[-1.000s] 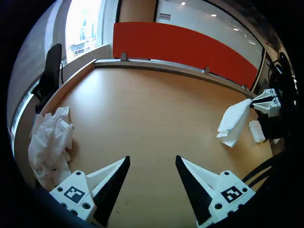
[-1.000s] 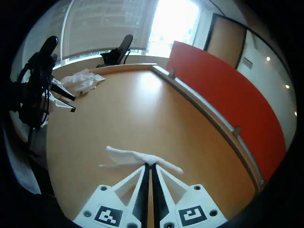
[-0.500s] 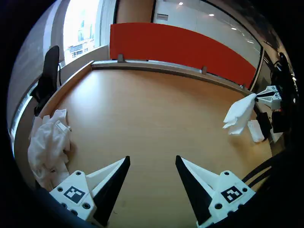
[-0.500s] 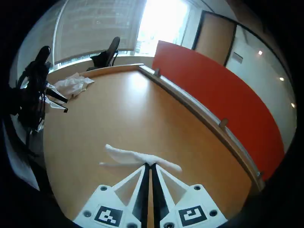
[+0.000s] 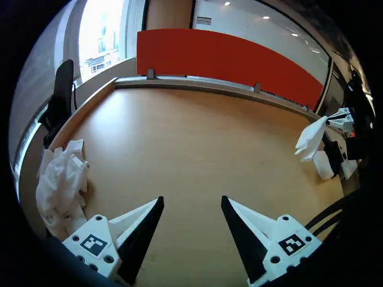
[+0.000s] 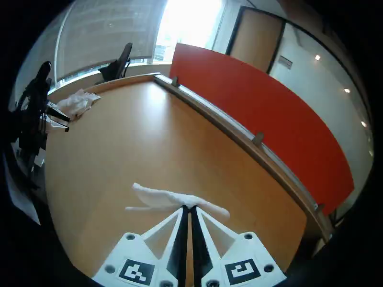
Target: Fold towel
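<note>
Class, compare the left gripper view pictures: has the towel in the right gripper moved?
Yes. The towel has drifted right and up, closing on the folded cloth lying on the table.

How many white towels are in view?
3: crumpled pile by the left gripper; held towel in the right gripper; small towel lying beneath it. Pile may hide more.

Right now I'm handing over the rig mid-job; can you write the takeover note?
Left tool: open, holding nothing, low over the table.
Right tool: shut on the white towel, which hangs crumpled from it near the table's right edge.
A pile of white cloths lies beside the left tool; a small white cloth lies near the held towel.
Done: towel picked up.
Left: lay it flat, then fold it; no fold is made yet.
</note>
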The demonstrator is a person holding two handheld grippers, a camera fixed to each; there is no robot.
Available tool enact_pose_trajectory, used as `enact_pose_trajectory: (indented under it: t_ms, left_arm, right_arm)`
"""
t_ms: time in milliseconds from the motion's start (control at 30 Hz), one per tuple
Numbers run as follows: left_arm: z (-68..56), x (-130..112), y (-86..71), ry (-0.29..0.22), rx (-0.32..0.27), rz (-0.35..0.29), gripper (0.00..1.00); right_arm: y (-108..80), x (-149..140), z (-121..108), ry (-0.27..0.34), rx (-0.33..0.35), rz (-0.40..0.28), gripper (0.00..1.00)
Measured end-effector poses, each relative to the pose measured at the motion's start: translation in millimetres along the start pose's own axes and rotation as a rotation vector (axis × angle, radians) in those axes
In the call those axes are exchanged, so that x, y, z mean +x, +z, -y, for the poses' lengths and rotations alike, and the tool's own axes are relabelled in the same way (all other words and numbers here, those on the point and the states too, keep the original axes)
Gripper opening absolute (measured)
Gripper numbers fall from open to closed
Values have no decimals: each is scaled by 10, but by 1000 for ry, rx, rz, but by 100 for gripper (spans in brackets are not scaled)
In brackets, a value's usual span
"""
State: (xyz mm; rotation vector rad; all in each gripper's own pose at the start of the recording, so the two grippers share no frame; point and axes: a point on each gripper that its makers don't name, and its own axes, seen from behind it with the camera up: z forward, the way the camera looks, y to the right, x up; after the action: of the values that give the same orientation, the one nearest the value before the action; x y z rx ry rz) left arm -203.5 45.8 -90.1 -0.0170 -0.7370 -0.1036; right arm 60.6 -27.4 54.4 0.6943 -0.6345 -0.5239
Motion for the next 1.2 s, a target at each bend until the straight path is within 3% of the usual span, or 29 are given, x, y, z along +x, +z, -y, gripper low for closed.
enact_pose_trajectory:
  t_ms: [533,1200]
  left_arm:
    - [-67,25,37,-1,19,10,88]
    - [-178,75,88,18,26,20,88]
  right_arm:
    - [-125,-396,-787,40,-70,56,4]
    - [-318,-880,-1491,83,-152,131,4]
